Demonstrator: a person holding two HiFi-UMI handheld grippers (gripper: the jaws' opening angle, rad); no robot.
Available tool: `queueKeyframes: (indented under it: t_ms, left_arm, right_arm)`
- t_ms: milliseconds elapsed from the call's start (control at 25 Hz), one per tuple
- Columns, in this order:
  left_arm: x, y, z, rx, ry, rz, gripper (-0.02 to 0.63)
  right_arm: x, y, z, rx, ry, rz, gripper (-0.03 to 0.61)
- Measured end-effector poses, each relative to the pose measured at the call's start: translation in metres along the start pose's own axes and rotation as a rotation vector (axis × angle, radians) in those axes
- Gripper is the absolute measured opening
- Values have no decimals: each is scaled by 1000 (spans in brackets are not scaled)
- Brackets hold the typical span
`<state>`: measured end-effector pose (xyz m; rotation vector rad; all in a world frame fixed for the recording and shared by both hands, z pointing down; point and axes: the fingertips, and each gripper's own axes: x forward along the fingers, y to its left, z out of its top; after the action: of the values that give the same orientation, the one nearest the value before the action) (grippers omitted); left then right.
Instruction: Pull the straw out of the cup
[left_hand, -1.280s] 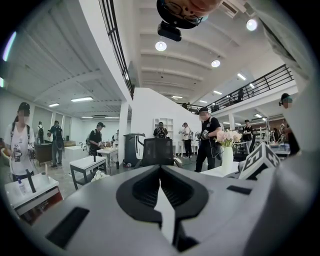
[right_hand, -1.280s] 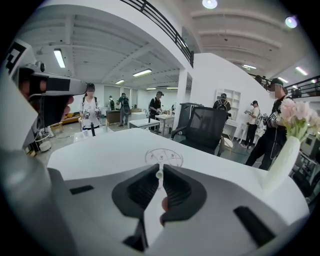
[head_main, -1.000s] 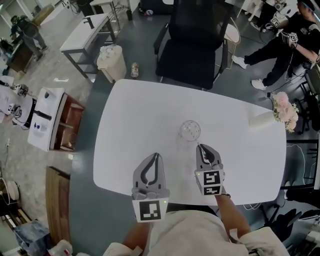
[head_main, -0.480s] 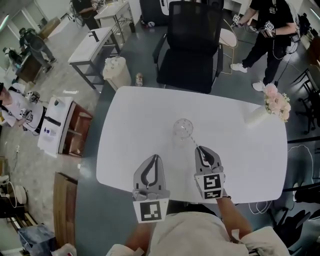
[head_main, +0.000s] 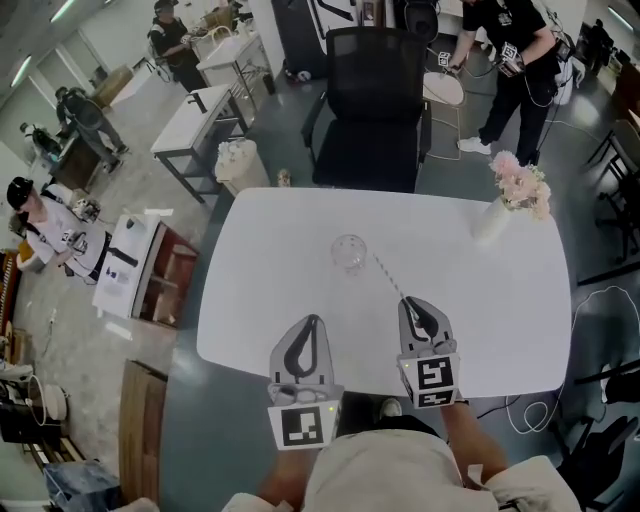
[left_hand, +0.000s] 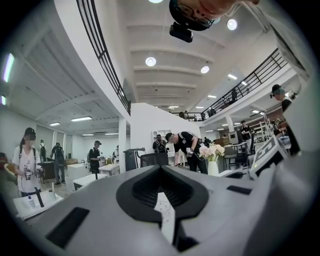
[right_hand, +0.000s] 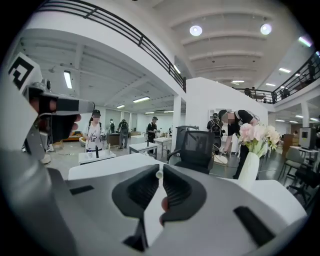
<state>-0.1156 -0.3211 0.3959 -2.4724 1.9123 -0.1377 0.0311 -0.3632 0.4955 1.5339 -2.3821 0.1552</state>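
A clear glass cup (head_main: 349, 252) stands upright near the middle of the white table (head_main: 270, 260). A thin pale straw (head_main: 389, 277) slants from just right of the cup back to my right gripper (head_main: 410, 301), which is shut on its near end. In the right gripper view the straw's end (right_hand: 159, 174) shows pinched at the tip of my right gripper (right_hand: 160, 170). The straw's far end is beside the cup's rim, and touch cannot be judged. My left gripper (head_main: 312, 320) is shut and empty, off to the near left of the cup. In its own view the left gripper (left_hand: 161, 167) holds nothing.
A white vase of pink flowers (head_main: 497, 212) stands at the table's far right corner. A black office chair (head_main: 372, 110) is pushed against the far edge. A person (head_main: 505, 60) stands beyond the table, and others are at the left by small desks (head_main: 195, 125).
Both grippers have drawn back from the cup toward the near edge. The right one has carried the straw along, and more of its length now shows outside the cup.
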Motion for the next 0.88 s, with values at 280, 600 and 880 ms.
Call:
queueKeyframes:
  t_ms: [280, 600, 880]
  left_arm:
    - [-34, -40, 17, 13, -45, 15, 5]
    - [-63, -70, 47, 44, -125, 25, 5]
    - [-76, -73, 64, 76, -190, 45, 5]
  right_arm:
    - [-77, -41, 29, -14, -112, -70, 23]
    - [-157, -73, 84, -35, -286, -122, 23]
    - [-190, -81, 113, -55, -405, -140, 23]
